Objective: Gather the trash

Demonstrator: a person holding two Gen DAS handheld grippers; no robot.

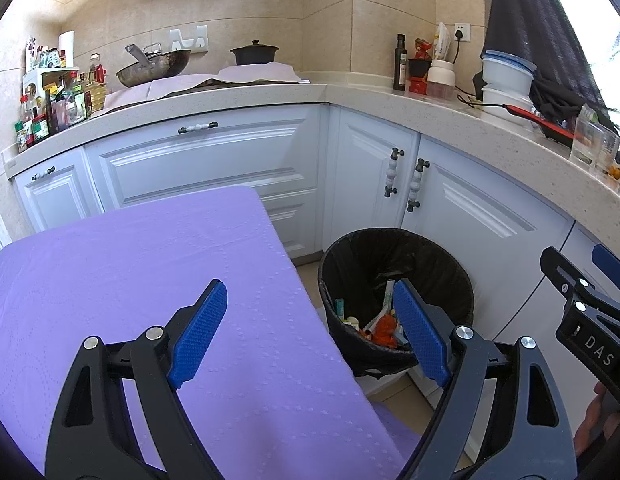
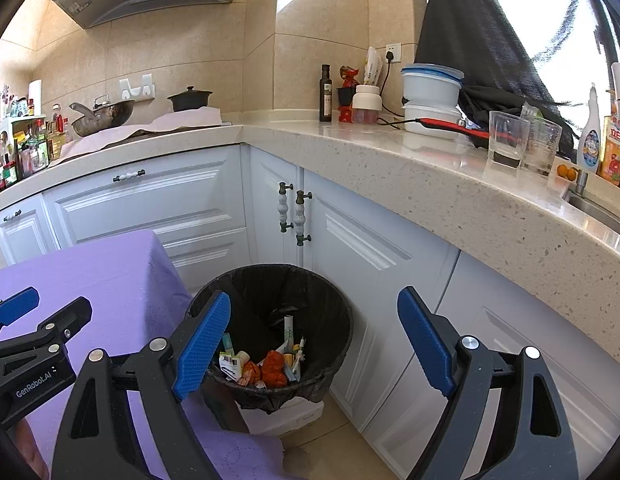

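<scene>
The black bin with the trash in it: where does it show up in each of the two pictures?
Left wrist: bin lower right of centre, beside the purple cloth.
Right wrist: bin low centre, between the open tongs.
Shared landmark: the paired cabinet handles just above it.

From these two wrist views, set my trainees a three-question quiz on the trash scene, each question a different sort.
1. True or false: the left tongs grip a wrapper.
2. What lines the trash bin? A) black bag B) white bag C) nothing
3. Fill in: the table beside the bin wears a ____ cloth.

Key: 1. False: both the left and right tongs are open and empty. 2. A. 3. Purple.
</scene>
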